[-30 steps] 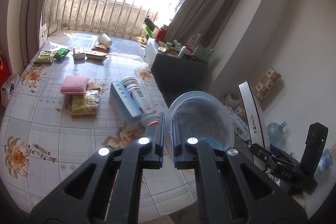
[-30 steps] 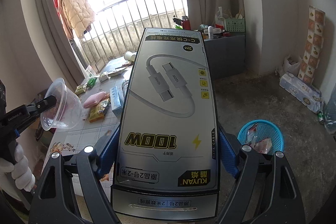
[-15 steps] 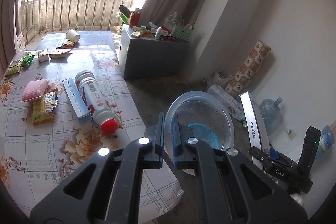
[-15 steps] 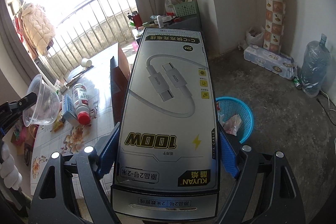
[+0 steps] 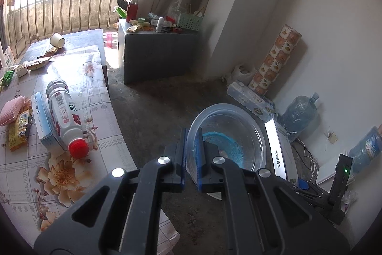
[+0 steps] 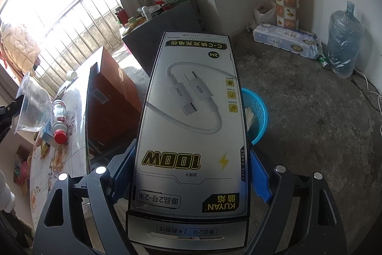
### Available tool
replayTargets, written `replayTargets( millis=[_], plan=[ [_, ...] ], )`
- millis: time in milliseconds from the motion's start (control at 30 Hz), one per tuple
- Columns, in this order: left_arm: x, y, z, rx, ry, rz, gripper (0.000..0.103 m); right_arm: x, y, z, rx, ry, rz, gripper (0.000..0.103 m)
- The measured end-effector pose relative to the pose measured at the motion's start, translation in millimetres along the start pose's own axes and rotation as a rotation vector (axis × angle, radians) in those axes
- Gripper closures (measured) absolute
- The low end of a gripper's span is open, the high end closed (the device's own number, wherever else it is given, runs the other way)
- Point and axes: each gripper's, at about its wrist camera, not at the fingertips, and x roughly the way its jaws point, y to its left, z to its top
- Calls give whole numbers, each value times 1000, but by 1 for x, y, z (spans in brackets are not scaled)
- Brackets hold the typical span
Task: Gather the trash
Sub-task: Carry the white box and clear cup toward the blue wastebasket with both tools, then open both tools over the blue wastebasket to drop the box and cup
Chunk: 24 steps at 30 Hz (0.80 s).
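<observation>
My left gripper (image 5: 191, 159) is shut on the rim of a clear plastic bowl (image 5: 234, 126), which hangs over the concrete floor just off the table's edge. Through the bowl's bottom shows the blue trash basket (image 5: 216, 137). My right gripper (image 6: 191, 173) is shut on a long grey cable box (image 6: 191, 111), its blue pads (image 6: 123, 173) pressed on both long sides. The box hides the left half of the blue basket (image 6: 257, 111), which stands on the floor behind it with some trash inside. In the left wrist view the box (image 5: 279, 149) is at the right, beside the bowl.
A table with a flowered cloth (image 5: 59, 173) holds a red-capped bottle (image 5: 64, 111), a blue-white box (image 5: 41, 126), snack packets (image 5: 19, 130) and a paper cup (image 5: 57, 40). A grey cabinet (image 5: 155, 56), a water jug (image 6: 343, 42) and a tissue pack (image 6: 284, 41) line the walls.
Both hands have swung right, away from the table and lower over the floor. The blue basket has come closer. The bowl and the cable box stay gripped as before.
</observation>
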Motion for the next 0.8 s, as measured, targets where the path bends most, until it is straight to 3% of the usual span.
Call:
replayTargets(
  millis=[467, 633, 800],
  plan=[
    [41, -32, -3, 60, 54, -9, 98, 0, -44, -14, 151, -1, 55, 23],
    [87, -50, 0, 111, 145, -32, 98, 13, -77, -12, 311, 19, 130, 23],
    [155, -69, 0, 147, 277, -54, 98, 61, -100, -10, 477, 105, 268, 23]
  ],
)
